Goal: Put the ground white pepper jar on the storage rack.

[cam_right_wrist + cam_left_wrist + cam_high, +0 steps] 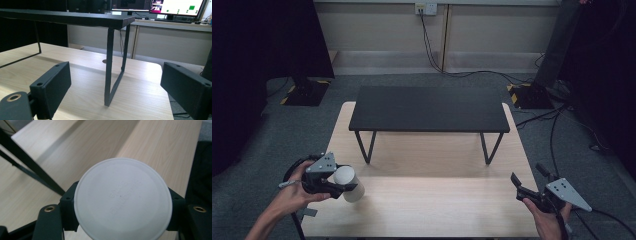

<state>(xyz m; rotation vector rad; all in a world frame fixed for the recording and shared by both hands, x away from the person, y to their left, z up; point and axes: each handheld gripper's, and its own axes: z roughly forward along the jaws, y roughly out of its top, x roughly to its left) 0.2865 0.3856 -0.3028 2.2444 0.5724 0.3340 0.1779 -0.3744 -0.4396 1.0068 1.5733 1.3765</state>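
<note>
Gripping a white cup (348, 183) at the near left of the wooden table (432, 200), my left gripper (343, 188) has its black jaws clamped on the cup's sides. In the left gripper view the cup (123, 199) shows a flat, round, matte face with faint embossed lettering, pressed between the two jaws; I cannot tell whether that face is a lid or the cup's base. From the high view it looks tilted in the hold rather than upright, and I cannot tell whether it touches the tabletop.

My right gripper (518, 186) waits at the near right, jaws spread wide with nothing between them; in the right gripper view (115, 87) the blocky, matte black jaws frame one leg of the shelf.

I judge the step in hand to be carrying the cup. The low black shelf (429, 108) standing at the far half of the table seems the likely goal, on top or underneath. The next move calls for a firm squeeze while I carry the cup forward and clear the thin metal legs (366, 146).

The table is pale, smooth wood grain; the shelf (75, 18) is a dark, flat slab on slim bent-rod legs. The cup looks like smooth, light plastic, so it may slip.
</note>
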